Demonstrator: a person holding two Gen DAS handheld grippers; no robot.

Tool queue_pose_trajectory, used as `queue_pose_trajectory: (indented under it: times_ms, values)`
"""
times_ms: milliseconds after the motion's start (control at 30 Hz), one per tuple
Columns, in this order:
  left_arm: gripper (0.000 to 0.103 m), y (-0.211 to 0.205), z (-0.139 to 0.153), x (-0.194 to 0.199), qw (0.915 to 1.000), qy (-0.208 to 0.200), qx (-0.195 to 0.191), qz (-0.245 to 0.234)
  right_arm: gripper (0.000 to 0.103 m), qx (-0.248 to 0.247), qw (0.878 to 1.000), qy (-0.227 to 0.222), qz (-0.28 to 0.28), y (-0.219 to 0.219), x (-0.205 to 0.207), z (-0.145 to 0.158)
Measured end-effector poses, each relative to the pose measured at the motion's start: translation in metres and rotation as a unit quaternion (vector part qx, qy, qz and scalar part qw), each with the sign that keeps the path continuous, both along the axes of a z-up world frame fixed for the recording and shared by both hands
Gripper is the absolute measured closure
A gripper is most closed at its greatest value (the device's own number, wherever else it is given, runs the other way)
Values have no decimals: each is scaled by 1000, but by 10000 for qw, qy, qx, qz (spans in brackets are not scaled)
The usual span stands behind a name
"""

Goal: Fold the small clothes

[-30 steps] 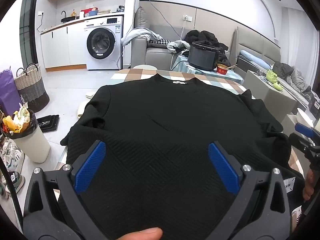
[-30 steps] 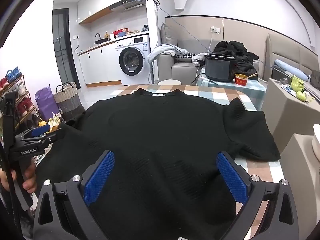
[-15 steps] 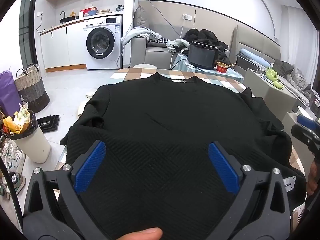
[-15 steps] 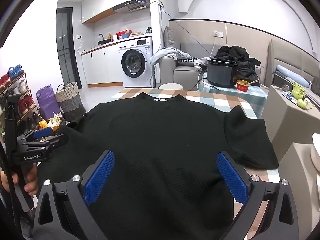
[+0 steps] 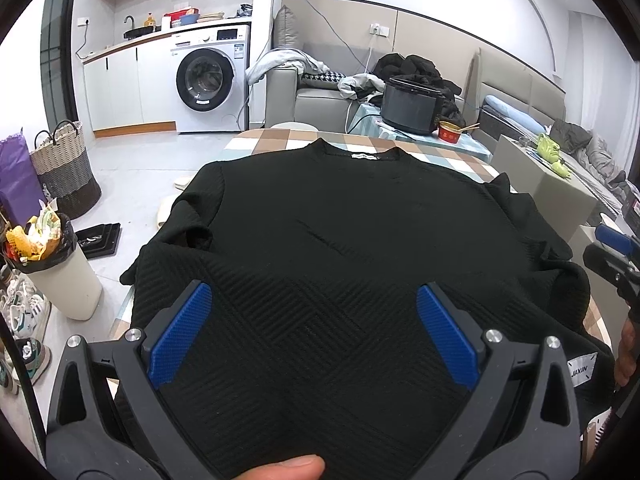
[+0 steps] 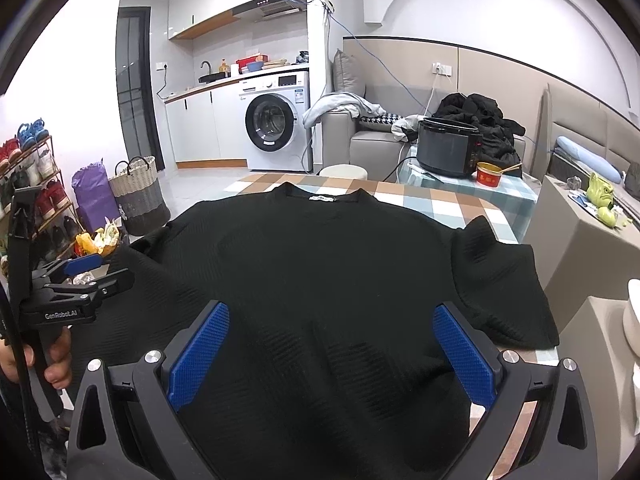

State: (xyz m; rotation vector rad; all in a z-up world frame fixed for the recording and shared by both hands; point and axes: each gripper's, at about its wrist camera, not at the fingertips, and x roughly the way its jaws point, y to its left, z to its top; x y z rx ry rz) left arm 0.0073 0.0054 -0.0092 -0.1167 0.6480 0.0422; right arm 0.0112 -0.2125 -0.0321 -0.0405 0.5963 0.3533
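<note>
1. Left wrist view gives me the clearest writing: a white tag [image 5: 582, 371] at the lower right of the frame, on the hem of the black sweater [image 5: 352, 248], reads "JIAXIN". The small white neck label [image 5: 364, 157] at the collar is too small for me to read.
2. From the right wrist view I read "GenRobot.AI" on the body of the left gripper [image 6: 102, 270], which sits at the left edge of the frame, held by a hand [image 6: 56, 364].
3. My left gripper [image 5: 316, 328] has its blue-padded jaws spread wide, nothing between them; the pads hang above the lower part of the sweater, and I cannot tell whether they touch the knit. A fingertip [image 5: 286, 467] shows at the bottom edge.
4. My right gripper [image 6: 330, 354] is likewise spread wide and empty, poised over the sweater's lower half. In the left wrist view it shows at the right edge [image 5: 614, 254], beside the sweater's sleeve.
5. The sweater lies spread flat, collar toward the top of the frame, on a table with a checked cloth [image 6: 424, 200] in brown, white and pale blue. One short sleeve [image 6: 500, 280] spreads out at the right of the right wrist view.
6. Around it: a white front-loading washing machine [image 6: 276, 124] under a counter at upper centre, a grey sofa [image 6: 376, 140] with heaped clothes, a dark cooker pot [image 6: 448, 146] and a red bowl [image 6: 490, 174] on a second table, a woven basket [image 6: 138, 196], a purple bag [image 6: 90, 192] and a shoe rack [image 6: 28, 184] at left.
</note>
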Motion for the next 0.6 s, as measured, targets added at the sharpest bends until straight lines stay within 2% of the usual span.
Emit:
queue_pose_trajectory:
  times_ms: [600]
  values:
    - [1,2,-1,1,10000,3,21,-28,0,96,9999,120,-8,-2,7,-3]
